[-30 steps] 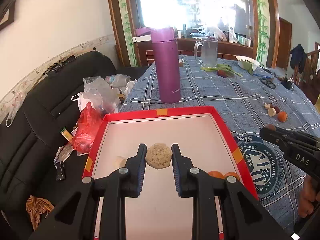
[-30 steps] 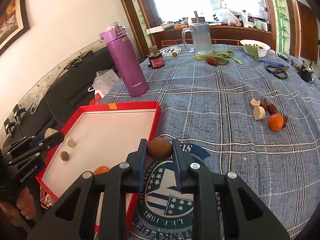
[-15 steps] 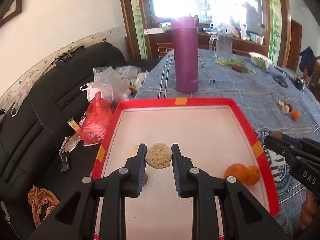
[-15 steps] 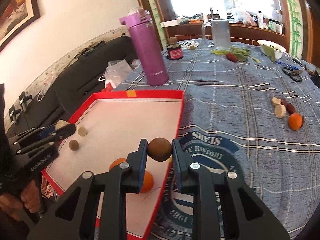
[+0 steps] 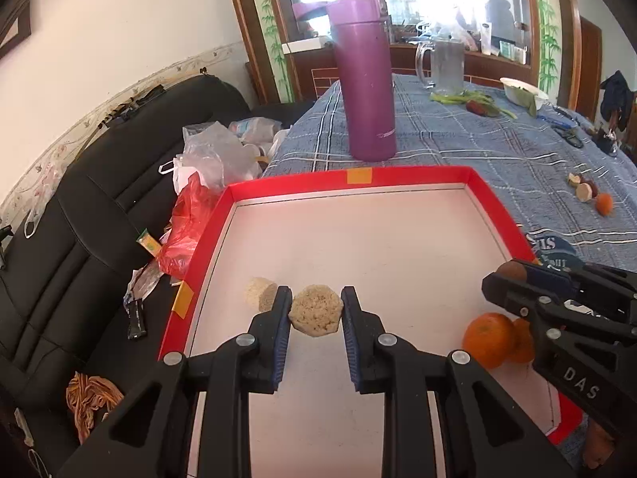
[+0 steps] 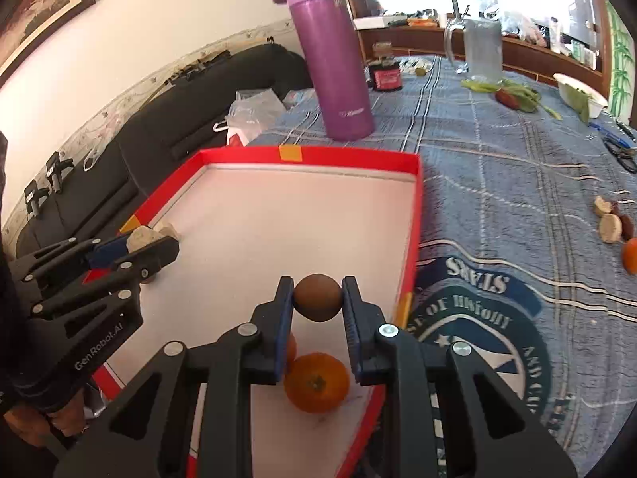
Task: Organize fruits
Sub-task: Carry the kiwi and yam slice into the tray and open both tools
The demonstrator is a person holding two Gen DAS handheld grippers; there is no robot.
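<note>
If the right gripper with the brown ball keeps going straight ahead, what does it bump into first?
Probably the red tray. The right gripper points over the tray's pale floor toward its far red wall, and no fruit lies in between. The purple bottle stands behind it. Depth is hard to judge.

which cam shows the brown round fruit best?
Right wrist: the brown fruit sits centred and unobstructed in the right gripper. Left wrist shows only a sliver of it at that gripper's tip.

Blue plaid-clothed table (image 6: 497, 183): red tray (image 6: 350, 154), purple flask (image 6: 332, 55), glass mug (image 6: 479, 49), perhaps scissors (image 6: 621, 155).
</note>
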